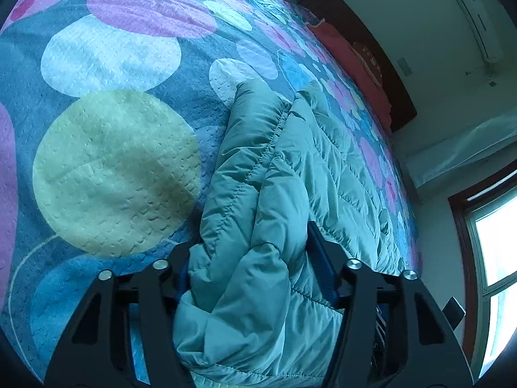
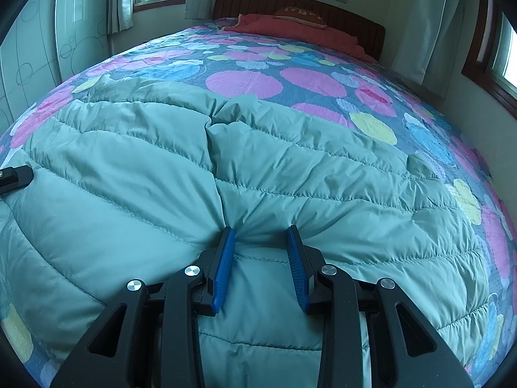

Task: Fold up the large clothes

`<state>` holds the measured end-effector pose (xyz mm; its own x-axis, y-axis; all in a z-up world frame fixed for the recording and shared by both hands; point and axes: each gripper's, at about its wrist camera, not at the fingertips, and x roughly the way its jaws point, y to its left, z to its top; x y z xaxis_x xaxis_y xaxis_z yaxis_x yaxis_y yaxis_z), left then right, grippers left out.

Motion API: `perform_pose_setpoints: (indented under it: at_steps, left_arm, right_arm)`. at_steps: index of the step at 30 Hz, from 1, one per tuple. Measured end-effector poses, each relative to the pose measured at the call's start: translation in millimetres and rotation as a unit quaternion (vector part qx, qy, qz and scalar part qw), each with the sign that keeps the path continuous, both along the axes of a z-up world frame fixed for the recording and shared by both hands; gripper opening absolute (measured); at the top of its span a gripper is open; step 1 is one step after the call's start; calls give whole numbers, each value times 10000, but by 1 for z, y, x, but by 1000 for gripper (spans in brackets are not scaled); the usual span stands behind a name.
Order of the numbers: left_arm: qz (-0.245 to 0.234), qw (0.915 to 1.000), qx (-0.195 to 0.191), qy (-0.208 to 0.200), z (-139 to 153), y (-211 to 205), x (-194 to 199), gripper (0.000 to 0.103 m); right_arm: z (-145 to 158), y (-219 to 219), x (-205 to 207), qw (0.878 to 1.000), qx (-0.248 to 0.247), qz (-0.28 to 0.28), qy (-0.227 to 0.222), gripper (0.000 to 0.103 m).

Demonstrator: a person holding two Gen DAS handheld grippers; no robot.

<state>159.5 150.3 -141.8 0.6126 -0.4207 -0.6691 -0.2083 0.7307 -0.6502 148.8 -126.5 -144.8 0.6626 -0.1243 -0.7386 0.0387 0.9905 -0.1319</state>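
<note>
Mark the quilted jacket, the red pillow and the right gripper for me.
quilted jacket (image 2: pixel 290 168): right wrist view, on a flat stitched panel.
red pillow (image 2: pixel 290 34): right wrist view, on its front face near the headboard.
right gripper (image 2: pixel 260 236): right wrist view, midway between its blue fingertips.

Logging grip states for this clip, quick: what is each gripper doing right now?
Left gripper: a bunched fold of the green puffer jacket fills its jaws; grip cannot be told.
Right gripper: closed on a pinch of the jacket.
</note>
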Motion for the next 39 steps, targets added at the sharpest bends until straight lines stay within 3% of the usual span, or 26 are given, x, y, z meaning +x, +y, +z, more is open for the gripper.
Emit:
perform_pose_setpoints:
  at_steps: [3, 8, 19, 20, 22, 32, 39]
  left_arm:
    - [9, 10000, 5, -38, 2, -2, 4, 32]
    - [-41, 9987, 382, -327, 26, -14, -1, 21]
    - [-380, 9886, 894, -1150, 106, -59, -21, 18]
    - [-426, 9871, 973, -1198, 111, -65, -23, 18]
    - [-519, 9841, 1106, -1290, 121, -79, -25, 18]
    - [-1131, 9651, 1680, -1662, 155, -164, -42, 18]
    - [-1840, 9460, 2087, -1666, 143, -249, -46, 18]
  right_arm:
    - [-1, 0, -1, 10000, -19, -4, -19, 34]
    - [-1, 0, -1, 10000, -9, -7, -15, 34]
    - [6, -5, -2, 10000, 63, -21, -43, 35]
    - [8, -9, -3, 9999, 124, -39, -46, 40]
    - [14, -20, -9, 9995, 268, -114, -105, 44]
    - [42, -124, -61, 9925, 664, -937, -408, 45]
    - [32, -208, -101, 9809, 829, -1721, -357, 45]
